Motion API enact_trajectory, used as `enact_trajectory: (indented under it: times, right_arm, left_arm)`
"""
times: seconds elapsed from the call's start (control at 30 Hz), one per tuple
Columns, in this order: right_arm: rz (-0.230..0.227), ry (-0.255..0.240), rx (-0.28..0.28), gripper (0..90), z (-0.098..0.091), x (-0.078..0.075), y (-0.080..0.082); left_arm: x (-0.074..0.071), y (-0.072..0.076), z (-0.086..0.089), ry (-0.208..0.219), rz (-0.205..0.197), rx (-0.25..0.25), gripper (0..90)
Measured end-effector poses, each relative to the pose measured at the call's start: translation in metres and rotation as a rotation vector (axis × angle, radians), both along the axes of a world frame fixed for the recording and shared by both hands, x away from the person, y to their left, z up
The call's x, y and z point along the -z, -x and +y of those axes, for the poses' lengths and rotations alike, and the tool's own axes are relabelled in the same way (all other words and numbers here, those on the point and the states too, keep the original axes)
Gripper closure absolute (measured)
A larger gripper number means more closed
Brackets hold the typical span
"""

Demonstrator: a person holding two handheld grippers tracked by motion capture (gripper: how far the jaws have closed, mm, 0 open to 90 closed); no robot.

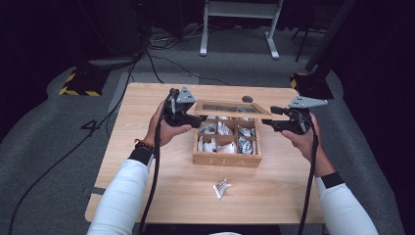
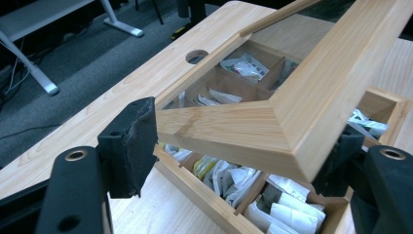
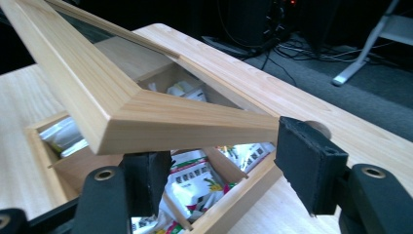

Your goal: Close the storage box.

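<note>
A wooden tea box (image 1: 226,159) stands mid-table with its glass-paned lid (image 1: 230,108) raised partway. Several sachets (image 2: 229,178) fill its compartments. My left gripper (image 1: 198,120) sits at the lid's front left corner and my right gripper (image 1: 266,122) at the front right corner. In the left gripper view the lid (image 2: 234,126) lies across the open left gripper (image 2: 236,141), over one jaw and against the other pad. In the right gripper view the lid's corner (image 3: 170,122) spans the open right gripper (image 3: 226,163) the same way, above the sachets (image 3: 190,185).
One loose sachet (image 1: 221,188) lies on the table in front of the box. A round hole (image 1: 247,99) is cut in the tabletop behind it. Cables and a white desk frame (image 1: 240,24) are on the floor beyond the table.
</note>
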State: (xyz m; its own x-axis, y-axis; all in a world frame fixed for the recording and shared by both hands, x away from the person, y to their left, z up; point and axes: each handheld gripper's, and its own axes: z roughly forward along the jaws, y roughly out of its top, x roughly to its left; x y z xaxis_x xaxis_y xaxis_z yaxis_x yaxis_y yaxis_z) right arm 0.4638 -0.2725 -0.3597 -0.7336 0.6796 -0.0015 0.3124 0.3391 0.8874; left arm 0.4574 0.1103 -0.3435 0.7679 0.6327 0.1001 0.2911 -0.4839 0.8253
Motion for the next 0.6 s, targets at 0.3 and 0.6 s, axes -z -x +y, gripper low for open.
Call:
enact_trajectory:
  times: [0.3, 0.6]
  right_arm:
    - [-0.001, 0.009, -0.015, 37.7, -0.002, 0.004, 0.007]
    - [0.004, 0.02, -0.036, 37.2, -0.004, 0.007, 0.017]
  left_arm:
    - [0.003, 0.007, -0.004, -0.017, -0.005, 0.019, 30.2]
    - [0.007, 0.017, -0.003, -0.033, 0.004, 0.039, 29.2]
